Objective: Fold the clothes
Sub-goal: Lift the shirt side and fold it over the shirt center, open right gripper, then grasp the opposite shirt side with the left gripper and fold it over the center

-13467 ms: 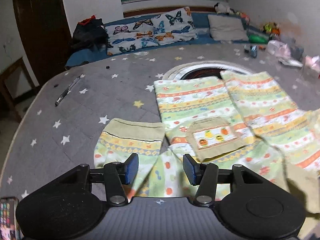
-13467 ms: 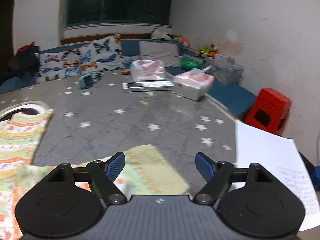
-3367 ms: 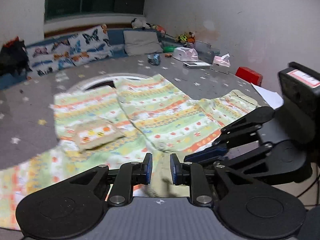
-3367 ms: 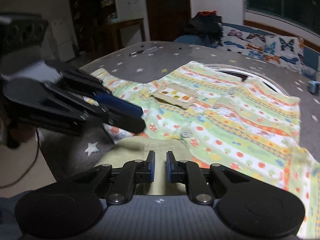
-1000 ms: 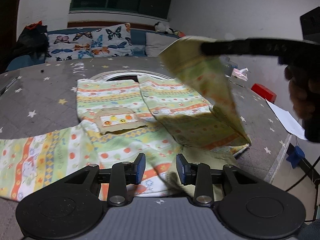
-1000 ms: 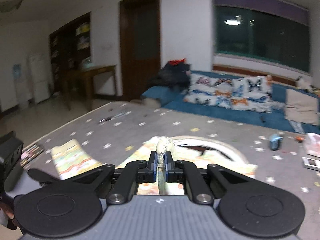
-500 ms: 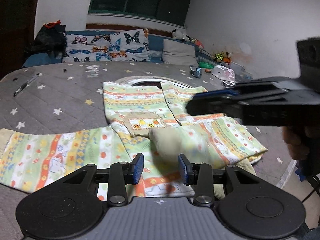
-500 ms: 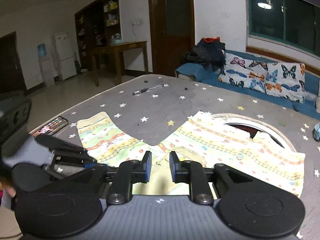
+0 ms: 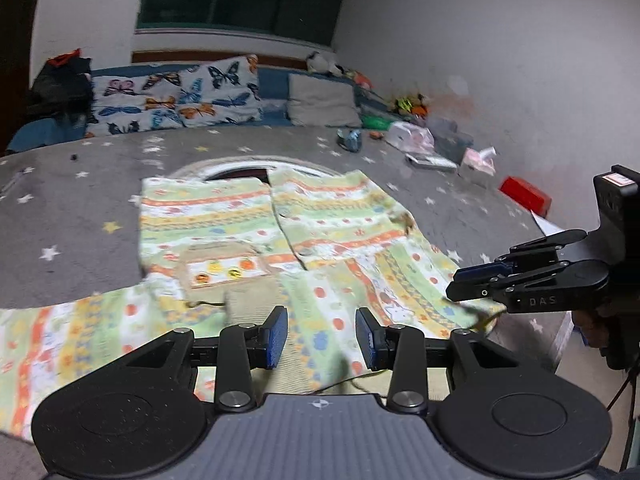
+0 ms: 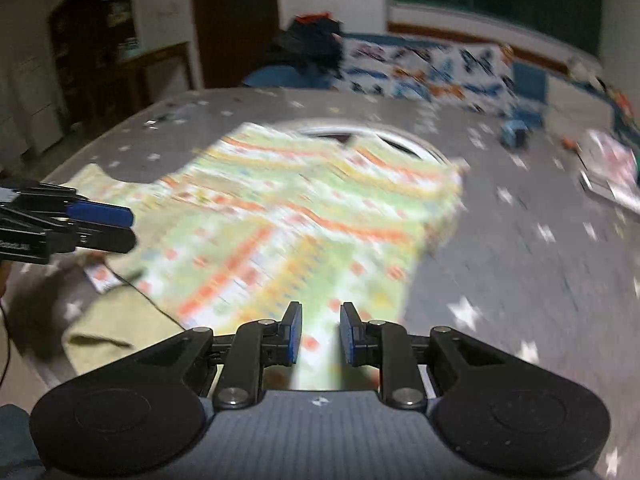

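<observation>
Lying spread on the grey starred surface [image 9: 72, 216], the striped shirt [image 9: 328, 216] stretches its free sleeve [image 9: 76, 332] leftward — nearer the parted, empty left claw [image 9: 321, 337] than the parted, empty right claw [image 10: 318, 333].

Dim ceiling-lit room, motion blur, fisheye warp

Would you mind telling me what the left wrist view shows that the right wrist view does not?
Only the left wrist view shows the shirt's chest pocket, the outstretched sleeve, the grey pillow and a red box. Only the right wrist view shows the dark door and the wooden desk. Both show the striped shirt flat on the starred grey cloth, the butterfly cushions, and both tools, left and right, open with nothing in them.
</observation>
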`<state>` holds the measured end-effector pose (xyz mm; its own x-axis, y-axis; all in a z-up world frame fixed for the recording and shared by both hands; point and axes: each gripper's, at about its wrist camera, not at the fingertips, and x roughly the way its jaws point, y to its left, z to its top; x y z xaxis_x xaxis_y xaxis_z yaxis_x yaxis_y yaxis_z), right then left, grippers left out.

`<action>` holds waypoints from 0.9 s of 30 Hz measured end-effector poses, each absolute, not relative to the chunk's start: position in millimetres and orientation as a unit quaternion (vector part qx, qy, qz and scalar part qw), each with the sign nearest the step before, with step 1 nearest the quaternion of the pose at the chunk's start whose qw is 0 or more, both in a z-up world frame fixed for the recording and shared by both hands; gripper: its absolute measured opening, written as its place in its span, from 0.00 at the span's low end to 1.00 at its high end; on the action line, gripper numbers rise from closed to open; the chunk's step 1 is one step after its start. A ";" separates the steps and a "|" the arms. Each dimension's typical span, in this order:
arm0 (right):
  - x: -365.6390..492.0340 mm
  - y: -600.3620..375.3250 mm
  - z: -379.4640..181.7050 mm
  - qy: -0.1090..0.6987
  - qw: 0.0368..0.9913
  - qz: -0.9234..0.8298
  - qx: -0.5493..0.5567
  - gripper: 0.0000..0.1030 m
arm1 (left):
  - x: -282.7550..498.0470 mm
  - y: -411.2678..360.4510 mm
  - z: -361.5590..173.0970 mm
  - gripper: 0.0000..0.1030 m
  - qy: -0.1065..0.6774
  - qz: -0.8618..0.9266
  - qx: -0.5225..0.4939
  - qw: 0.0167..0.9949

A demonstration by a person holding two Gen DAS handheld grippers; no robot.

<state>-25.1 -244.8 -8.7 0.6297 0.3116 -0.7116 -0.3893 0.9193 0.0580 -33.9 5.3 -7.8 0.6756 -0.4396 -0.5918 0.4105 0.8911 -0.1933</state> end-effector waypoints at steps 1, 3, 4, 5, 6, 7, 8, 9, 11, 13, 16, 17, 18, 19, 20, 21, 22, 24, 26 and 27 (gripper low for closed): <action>-24.8 -251.0 -12.4 0.389 0.900 0.189 -0.045 0.20 | -31.6 1.8 -10.3 0.39 0.333 -0.233 -0.019 0.914; -25.1 -256.2 -15.8 0.393 0.899 0.187 -0.043 0.19 | -27.6 -1.2 -13.8 0.39 0.343 -0.229 -0.018 0.911; -24.3 -255.5 -14.5 0.389 0.900 0.189 -0.046 0.19 | -25.9 -2.0 -15.1 0.39 0.347 -0.227 -0.018 0.910; -23.4 -254.8 -13.3 0.386 0.902 0.190 -0.049 0.19 | -24.5 -1.9 -15.9 0.39 0.350 -0.225 -0.021 0.909; -21.9 -254.0 -12.4 0.382 0.903 0.191 -0.051 0.19 | -23.5 -1.7 -16.3 0.39 0.352 -0.224 -0.022 0.908; -17.7 -252.7 -13.5 0.381 0.903 0.191 -0.051 0.20 | -22.9 -1.6 -16.0 0.39 0.353 -0.223 -0.023 0.908; -13.4 -251.3 -14.6 0.380 0.904 0.190 -0.050 0.20 | -21.5 -2.0 -16.1 0.39 0.355 -0.221 -0.022 0.908; -9.1 -250.0 -15.7 0.380 0.904 0.189 -0.050 0.20 | -19.7 -2.3 -16.6 0.39 0.358 -0.218 -0.022 0.908; -0.5 -247.2 -17.9 0.378 0.905 0.188 -0.049 0.20 | -16.5 -1.0 -18.7 0.39 0.366 -0.213 -0.028 0.906; 8.0 -244.5 -20.1 0.376 0.906 0.186 -0.049 0.20 | -14.0 2.0 -19.3 0.39 0.373 -0.206 -0.038 0.904; 20.9 -240.4 -23.4 0.374 0.908 0.184 -0.048 0.21 | -15.8 10.2 -15.6 0.40 0.373 -0.192 -0.051 0.906; 25.2 -239.0 -24.5 0.373 0.908 0.183 -0.047 0.22 | -17.0 14.3 -13.8 0.40 0.371 -0.184 -0.057 0.908; 28.3 -237.6 -25.2 0.372 0.909 0.183 -0.048 0.26 | -18.2 18.6 -12.0 0.40 0.370 -0.175 -0.063 0.910; 25.5 -236.2 -23.9 0.369 0.909 0.185 -0.050 0.34 | -19.6 23.7 -10.4 0.43 0.368 -0.163 -0.071 0.913; 22.6 -234.7 -22.5 0.367 0.910 0.187 -0.052 0.37 | -21.8 30.0 -9.1 0.45 0.366 -0.145 -0.078 0.916; 19.8 -233.2 -21.2 0.364 0.910 0.189 -0.054 0.38 | -24.7 37.0 -8.2 0.45 0.362 -0.124 -0.082 0.920; 17.0 -231.7 -19.8 0.361 0.911 0.191 -0.056 0.38 | -27.6 44.0 -7.3 0.45 0.358 -0.102 -0.087 0.924; 11.3 -228.7 -17.1 0.356 0.912 0.195 -0.061 0.40 | -34.9 58.3 -5.5 0.45 0.348 -0.062 -0.095 0.931; 5.6 -225.8 -14.4 0.351 0.913 0.199 -0.065 0.43 | -43.3 73.6 -3.7 0.46 0.337 -0.016 -0.098 0.936; 2.8 -224.3 -13.0 0.348 0.913 0.201 -0.067 0.45 | -48.2 81.8 -3.1 0.46 0.329 0.008 -0.098 0.939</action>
<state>2.8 -224.3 -13.0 0.6764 0.3200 -0.6634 -0.4137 0.9103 0.0173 -48.2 81.8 -3.1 0.7829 -0.0493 -0.6202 -0.0803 0.9805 -0.1793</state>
